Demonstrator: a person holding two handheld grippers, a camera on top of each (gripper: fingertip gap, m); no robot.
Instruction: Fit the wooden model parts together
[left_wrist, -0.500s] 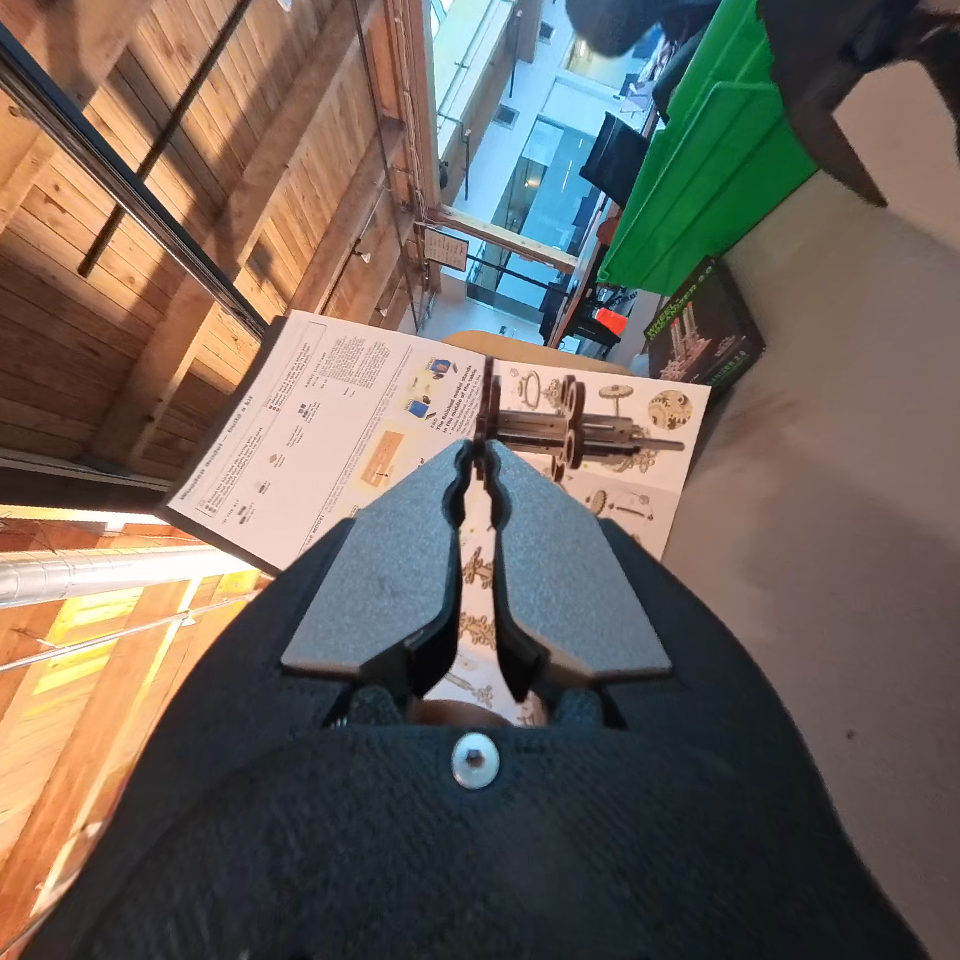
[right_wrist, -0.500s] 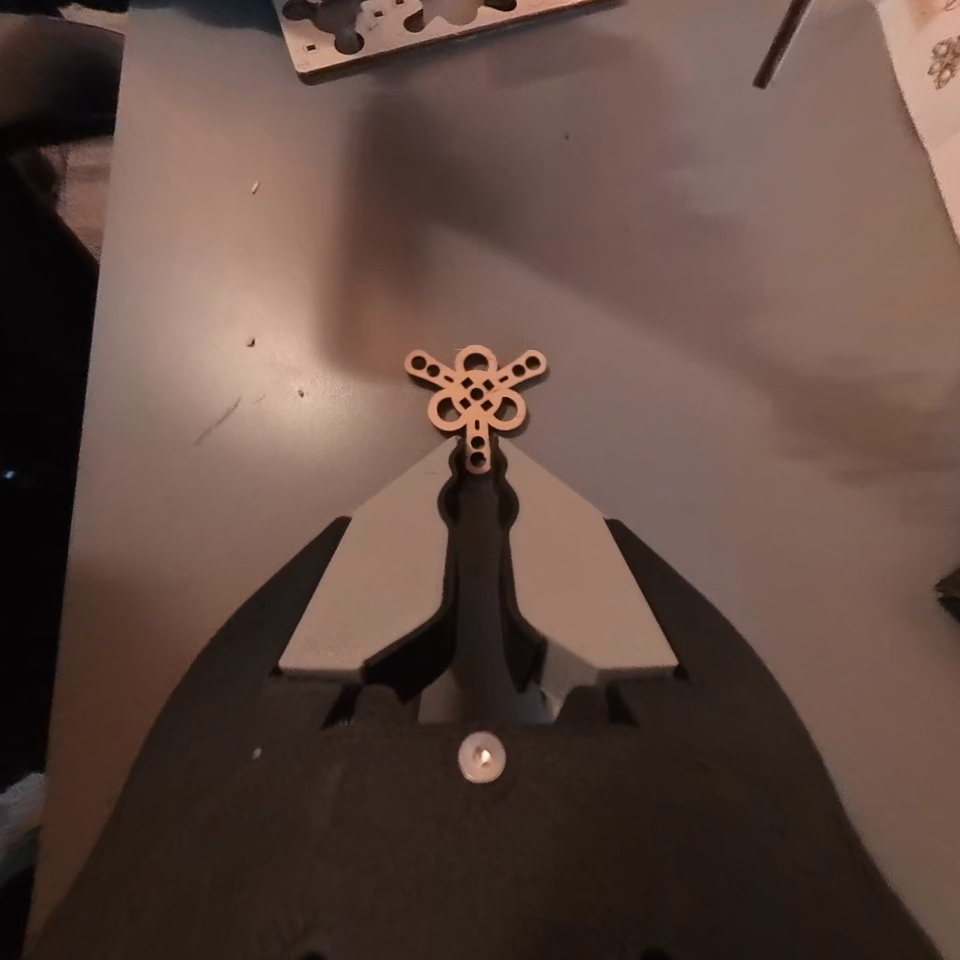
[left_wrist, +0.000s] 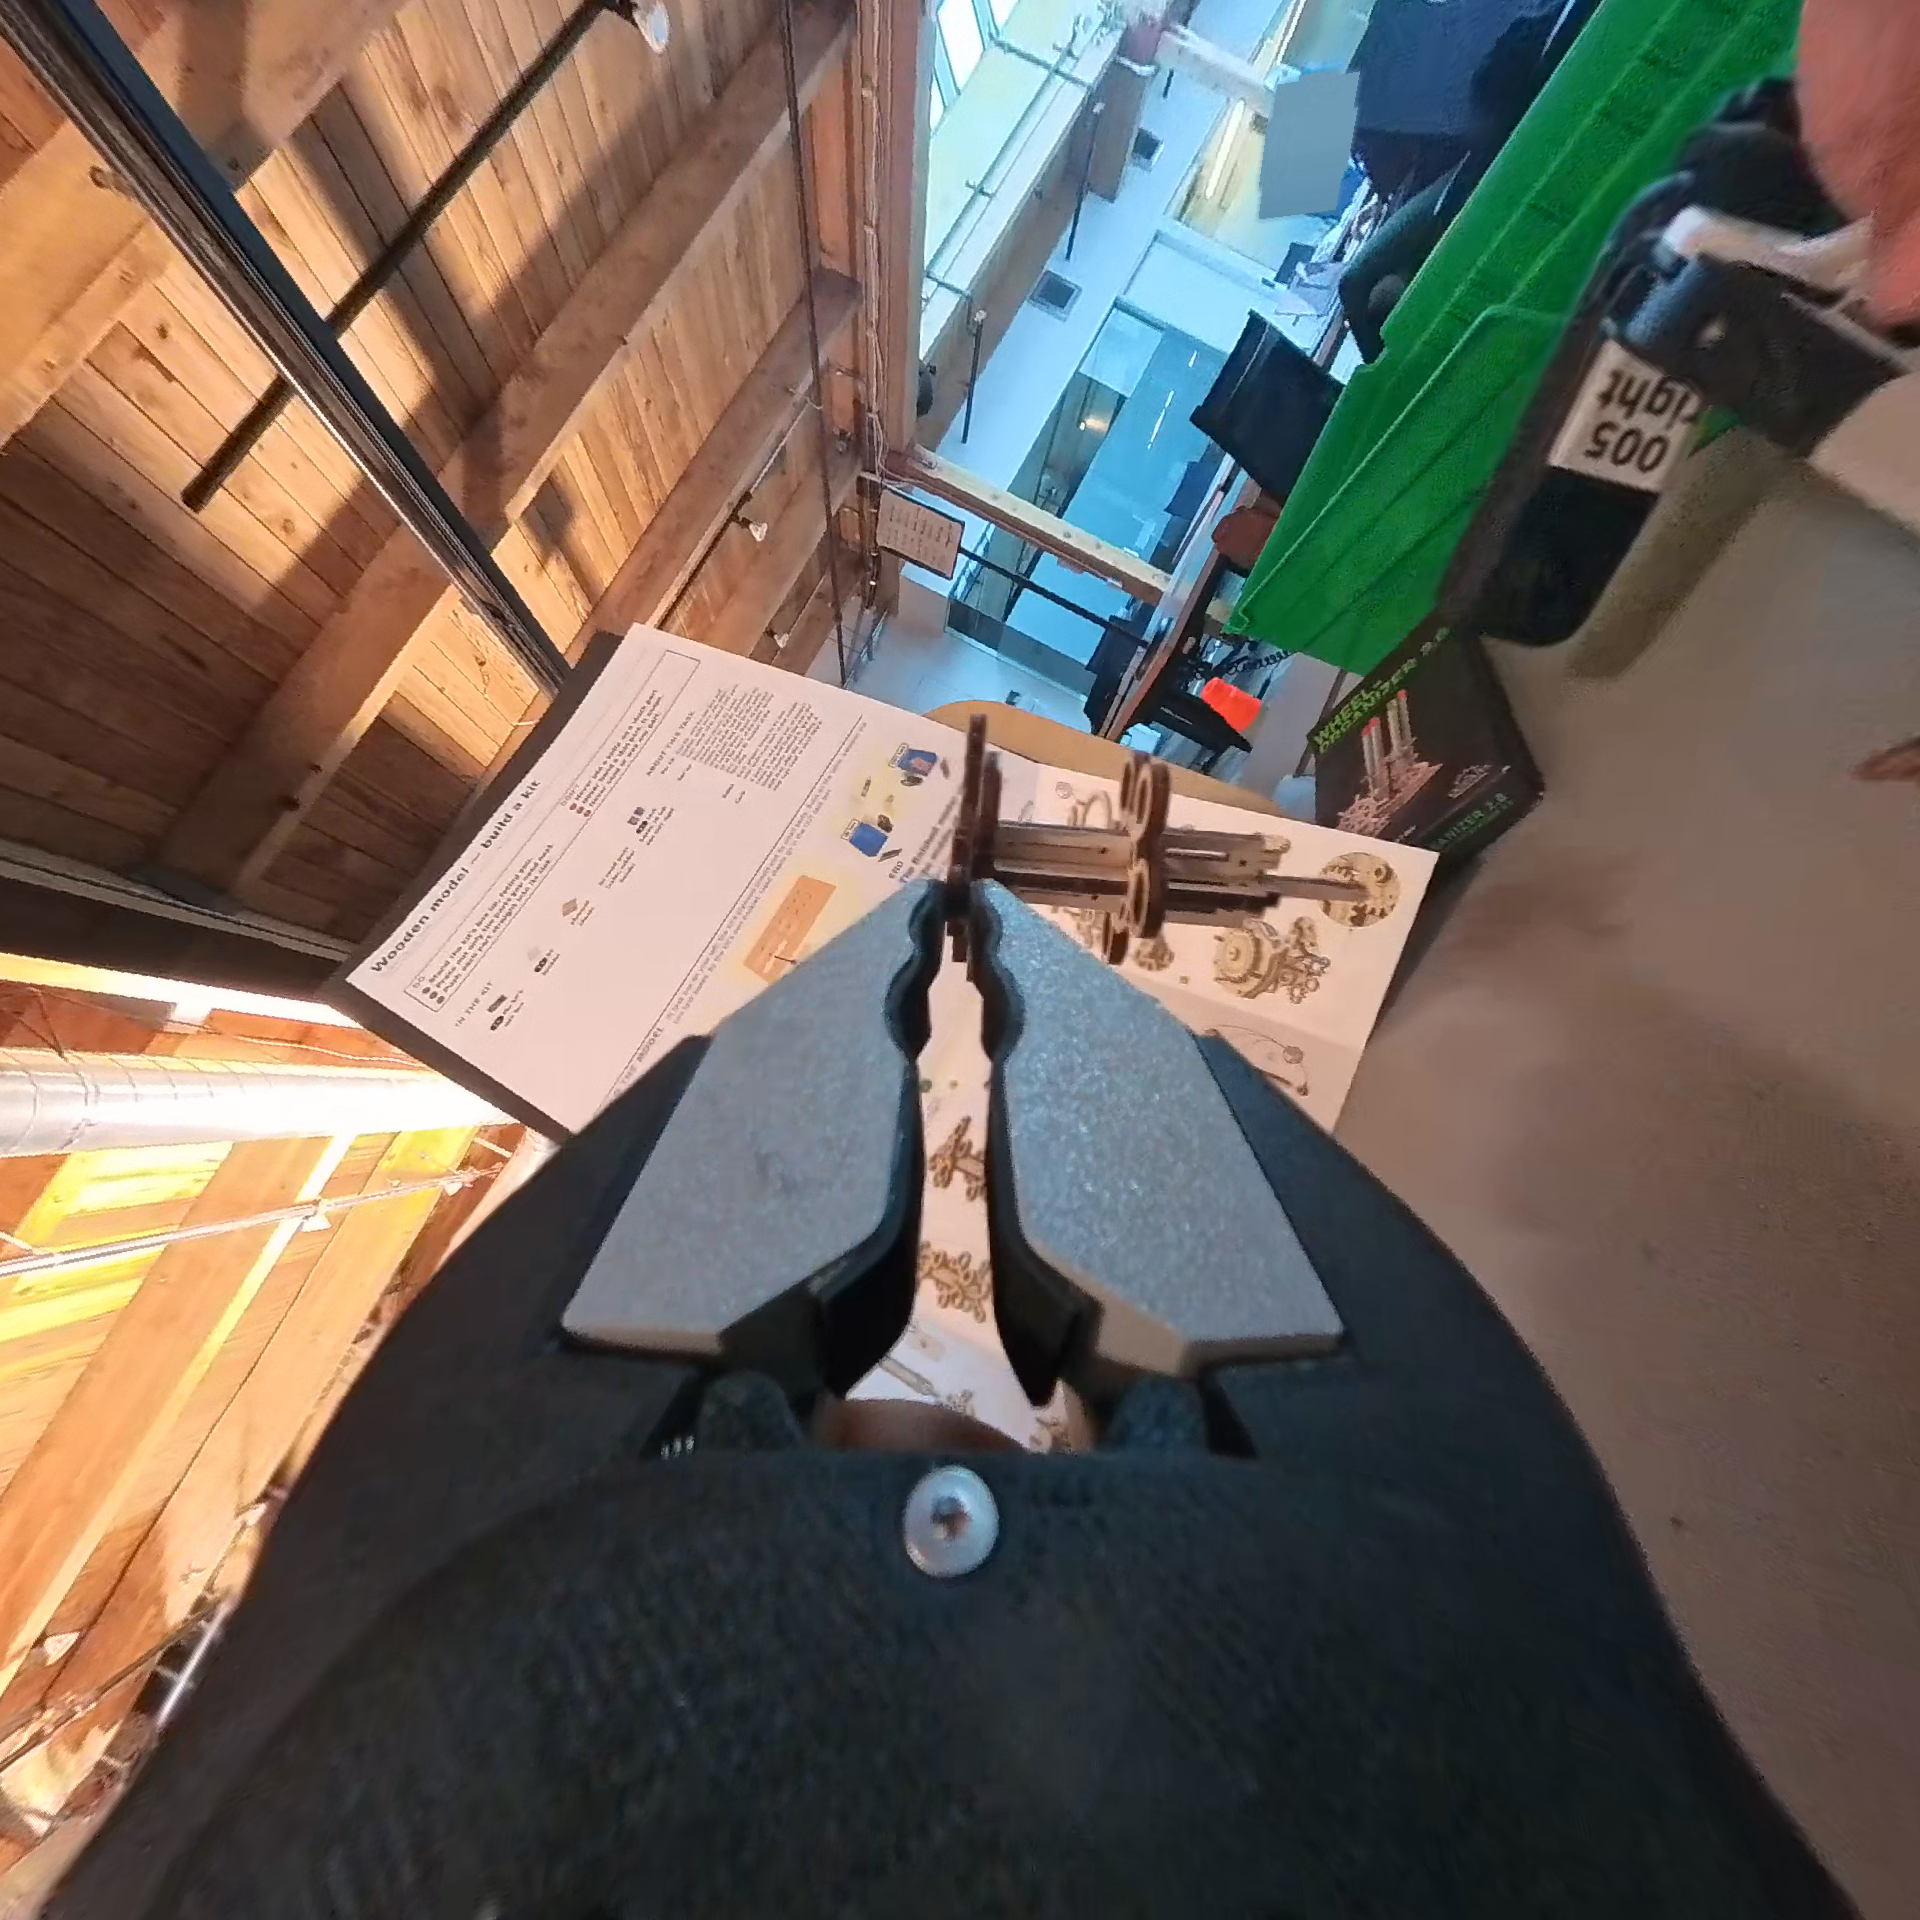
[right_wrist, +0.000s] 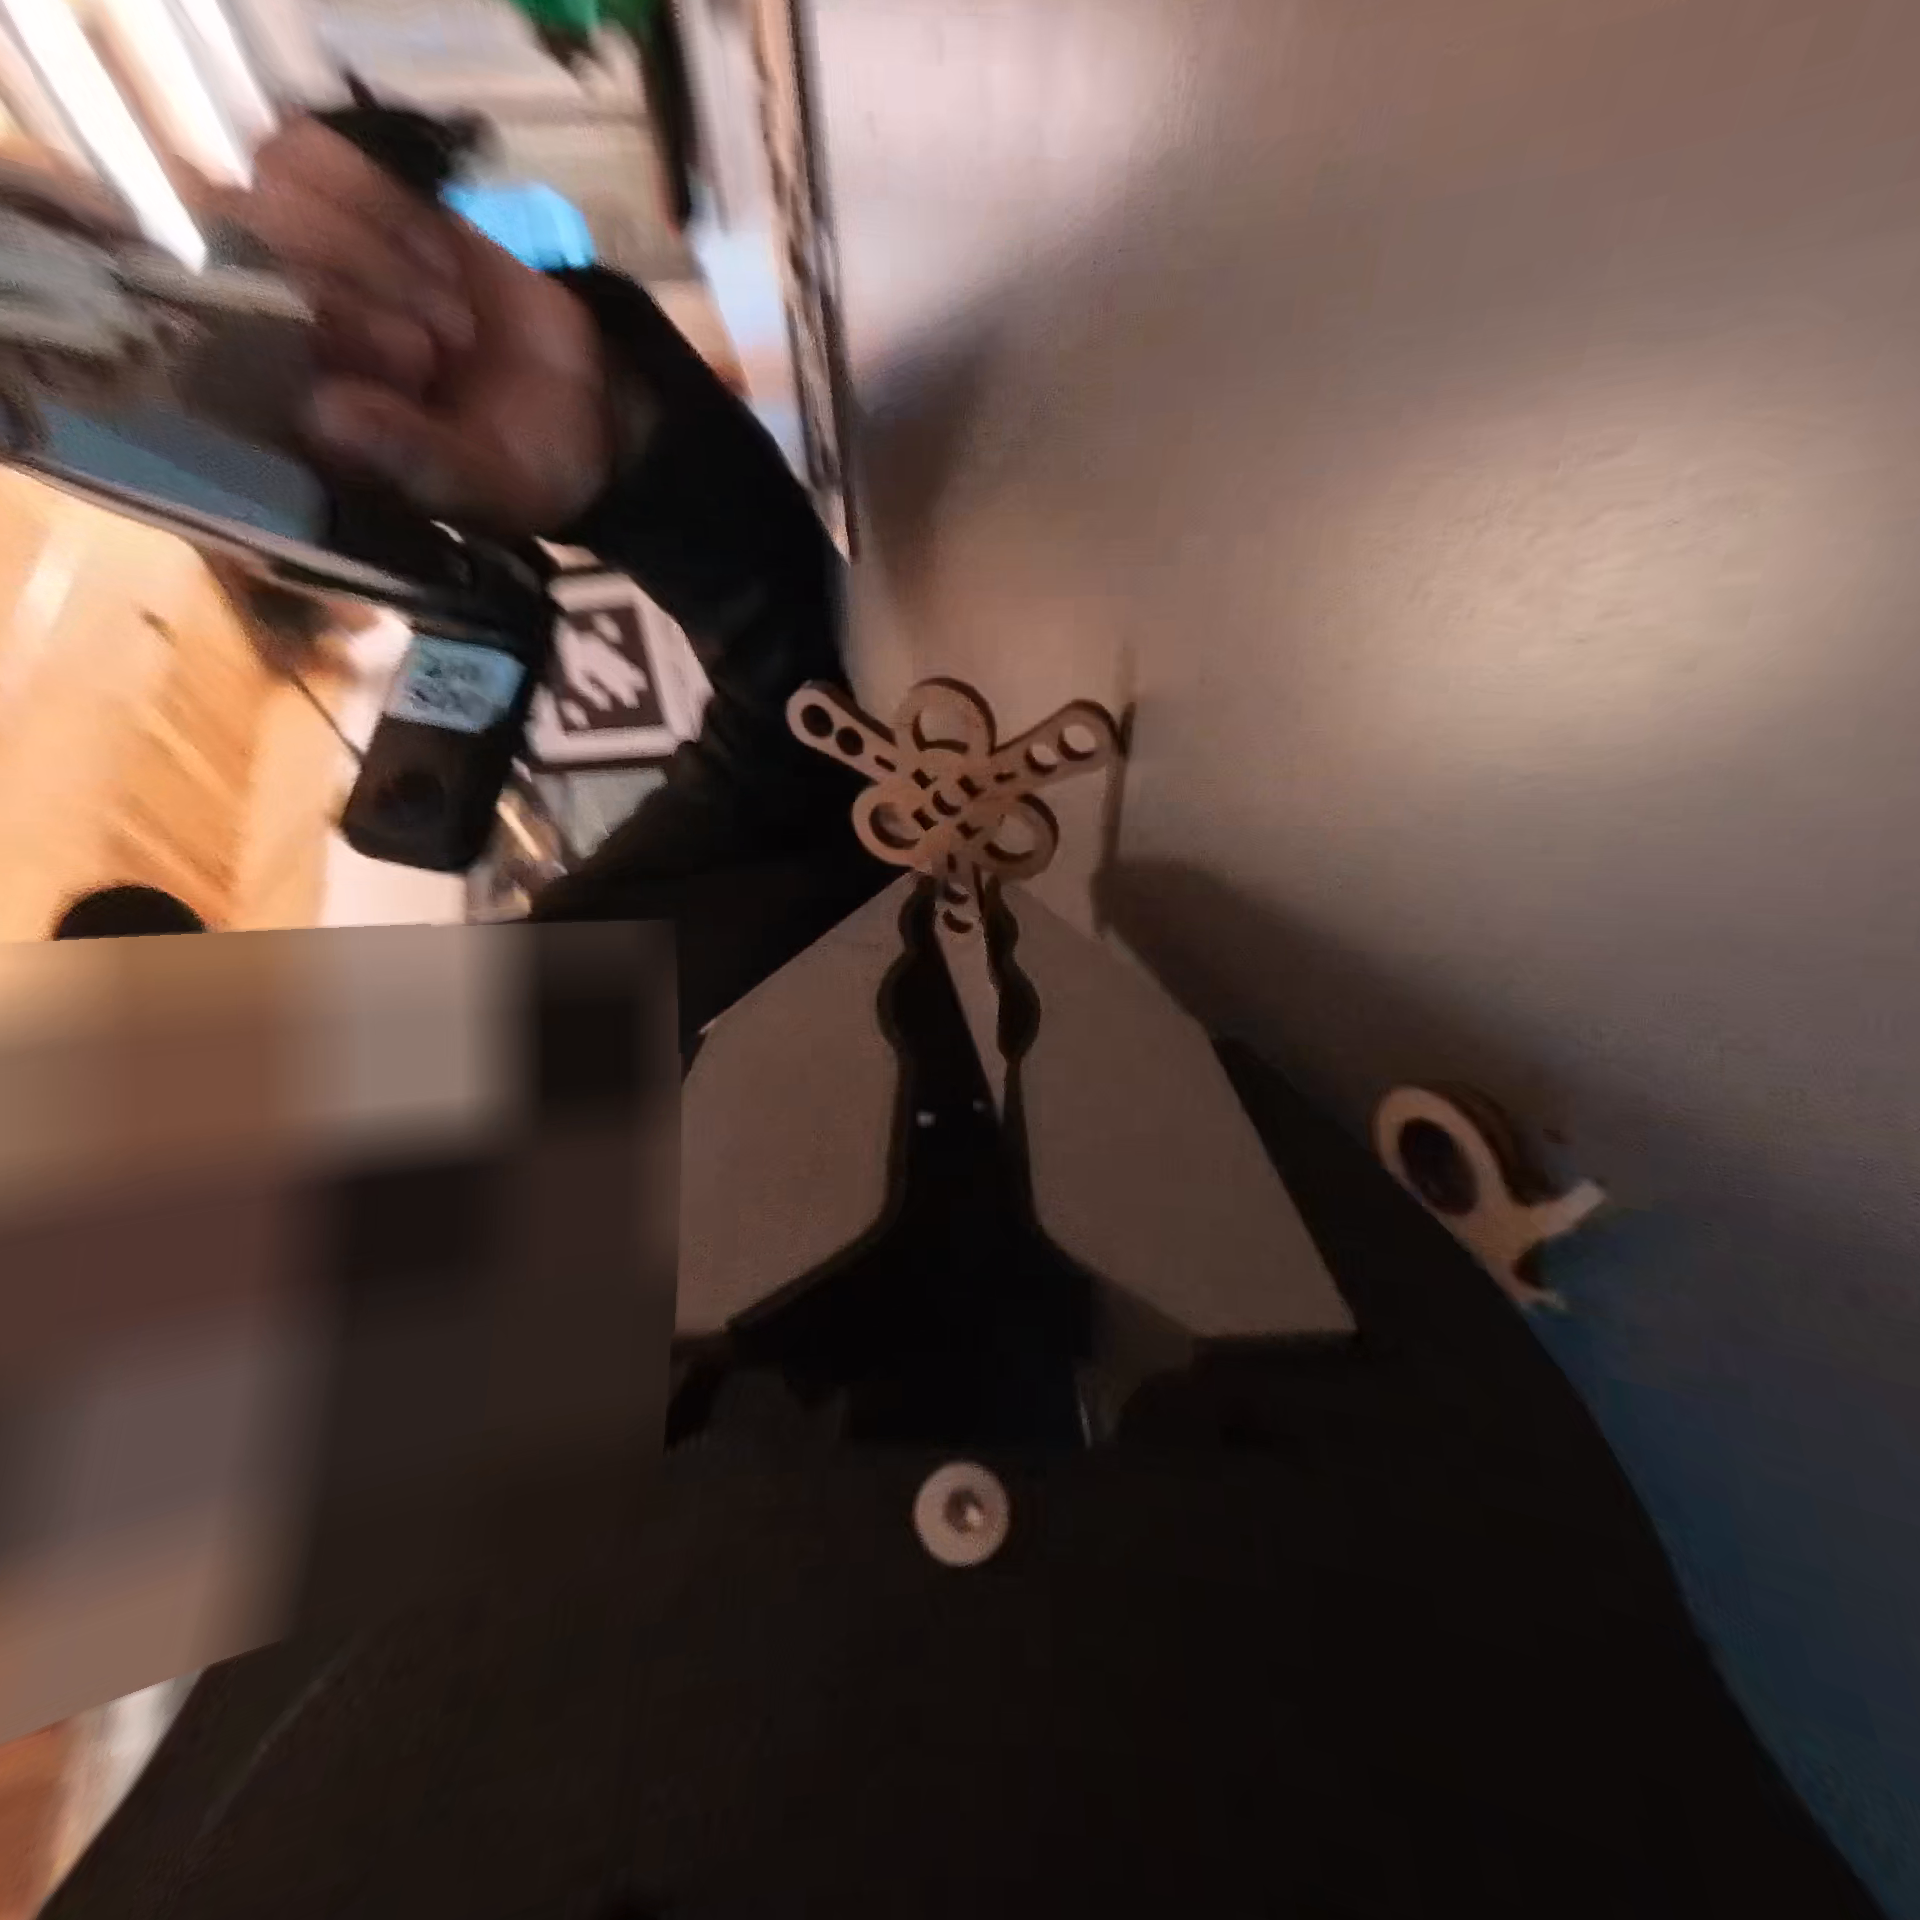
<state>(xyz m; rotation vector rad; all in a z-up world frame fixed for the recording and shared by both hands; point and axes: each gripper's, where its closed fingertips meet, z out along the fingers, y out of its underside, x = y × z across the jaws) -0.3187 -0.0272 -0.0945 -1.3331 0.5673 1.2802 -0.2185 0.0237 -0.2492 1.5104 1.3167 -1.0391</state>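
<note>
Since the earlier frame the flat wooden piece (right_wrist: 951, 790) has been lifted off the grey table (right_wrist: 1455, 416) and swung toward the other hand, the right wrist view now being smeared with motion; the left wrist view is little changed.

At the left, the left gripper (left_wrist: 961, 914) is closed on the end disc of the wooden assembly (left_wrist: 1101, 862), whose rods run out toward 3 o'clock over the instruction sheet (left_wrist: 644, 894). The dark box (left_wrist: 1423, 758) stands at 2 o'clock.

At the right, the right gripper (right_wrist: 961, 904) is pinched on the lowest arm of the flat piece, the rest standing clear at 12 o'clock. A loose wooden ring part (right_wrist: 1455, 1184) lies at 4 o'clock.

The pieces are judged light, stiff and brittle: thin arms could snap, so hold is best kept near the hub.
</note>
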